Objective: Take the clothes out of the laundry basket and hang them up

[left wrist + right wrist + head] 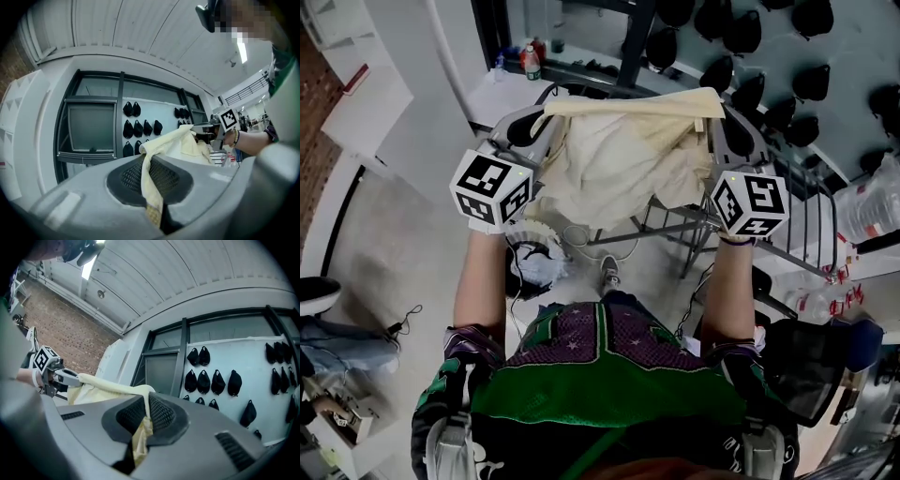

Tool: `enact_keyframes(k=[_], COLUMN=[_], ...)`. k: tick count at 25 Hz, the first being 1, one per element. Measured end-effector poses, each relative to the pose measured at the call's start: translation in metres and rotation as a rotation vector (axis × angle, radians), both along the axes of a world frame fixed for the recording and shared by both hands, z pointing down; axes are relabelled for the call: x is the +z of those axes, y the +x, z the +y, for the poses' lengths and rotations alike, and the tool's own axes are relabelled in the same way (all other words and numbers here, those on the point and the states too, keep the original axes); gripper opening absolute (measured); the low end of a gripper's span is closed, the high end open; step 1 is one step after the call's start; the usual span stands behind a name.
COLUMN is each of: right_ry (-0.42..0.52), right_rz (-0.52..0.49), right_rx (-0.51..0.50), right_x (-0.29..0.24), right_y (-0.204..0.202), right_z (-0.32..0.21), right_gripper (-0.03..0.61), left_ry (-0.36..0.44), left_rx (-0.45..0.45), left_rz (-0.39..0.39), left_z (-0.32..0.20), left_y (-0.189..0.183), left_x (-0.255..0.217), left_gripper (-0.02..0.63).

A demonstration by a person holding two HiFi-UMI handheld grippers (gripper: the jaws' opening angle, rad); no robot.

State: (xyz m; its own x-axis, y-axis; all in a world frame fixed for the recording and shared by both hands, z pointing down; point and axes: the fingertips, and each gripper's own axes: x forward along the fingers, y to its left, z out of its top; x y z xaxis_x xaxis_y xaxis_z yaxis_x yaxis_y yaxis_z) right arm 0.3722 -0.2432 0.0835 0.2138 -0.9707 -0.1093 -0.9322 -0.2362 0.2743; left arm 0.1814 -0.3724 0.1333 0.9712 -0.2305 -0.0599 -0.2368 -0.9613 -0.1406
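My left gripper and right gripper are each clamped tight on a top corner of the cream garment. It hangs spread between them, clear of the white basket by my feet. I judge this the hanging step. Next I must drape the taut edge over the drying rack beyond.

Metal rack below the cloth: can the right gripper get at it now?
Probably not: the right gripper is shut on the cream cloth, which hangs over the metal rack.
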Motion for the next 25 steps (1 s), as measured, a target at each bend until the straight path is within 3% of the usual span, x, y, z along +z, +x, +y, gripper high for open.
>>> enact_keyframes(k=[9,25], right_ry=[-0.038,-0.170], right_rz=[-0.081,-0.208], right_rx=[-0.071,-0.115], right_x=[0.037,0.119], right_y=[0.068,0.231], right_z=[-0.072,-0.180], right_gripper=[0.012,0.012], left_ry=[-0.080,-0.143], left_rx=[-0.070,-0.200], left_rz=[-0.073,-0.181], left_z=[-0.063,-0.168], left_y=[0.062,0.213], left_x=[0.039,0.099], left_gripper=[0.025,0.025])
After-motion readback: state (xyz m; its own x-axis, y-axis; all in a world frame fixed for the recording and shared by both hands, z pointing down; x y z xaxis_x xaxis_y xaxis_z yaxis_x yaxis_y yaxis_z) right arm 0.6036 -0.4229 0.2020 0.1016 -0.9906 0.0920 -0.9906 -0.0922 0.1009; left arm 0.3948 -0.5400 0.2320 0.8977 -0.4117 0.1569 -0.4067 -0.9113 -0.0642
